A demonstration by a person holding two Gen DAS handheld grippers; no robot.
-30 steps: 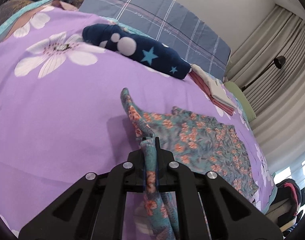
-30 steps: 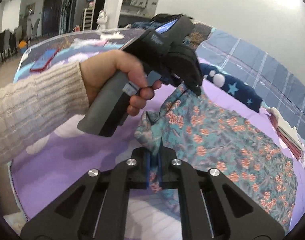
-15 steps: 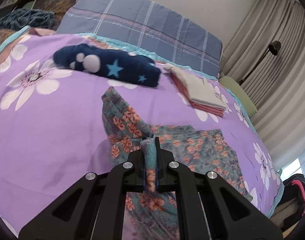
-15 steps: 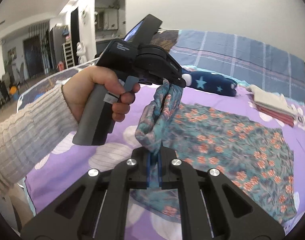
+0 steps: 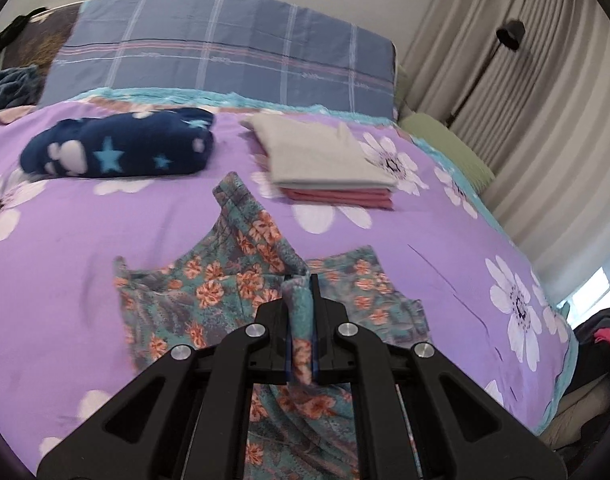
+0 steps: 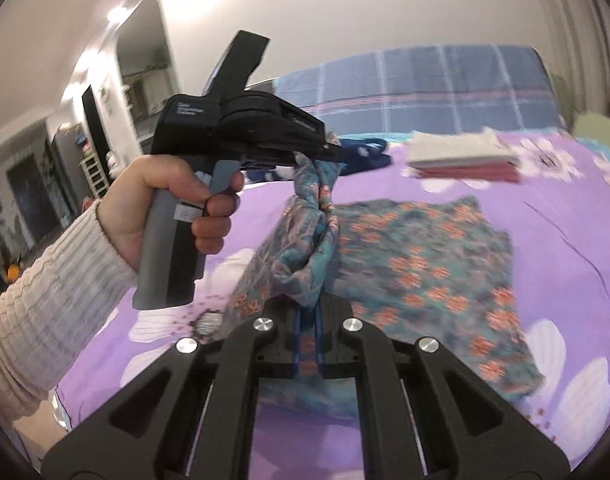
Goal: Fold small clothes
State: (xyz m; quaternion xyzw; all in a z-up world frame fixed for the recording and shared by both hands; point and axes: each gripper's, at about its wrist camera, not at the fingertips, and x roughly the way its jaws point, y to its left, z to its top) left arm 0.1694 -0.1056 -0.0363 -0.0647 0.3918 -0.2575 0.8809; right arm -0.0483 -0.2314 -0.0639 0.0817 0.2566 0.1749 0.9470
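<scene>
Floral garment on bedspread, gripper-pinched

Floral garment: we record one small piece of thin teal cloth printed with orange flowers. Its far part lies flat on the purple flowered bed cover; its near edge is lifted and bunched, hanging in soft folds. One narrow strip stands up toward the folded clothes. We cannot tell what kind of garment it is.
</scene>
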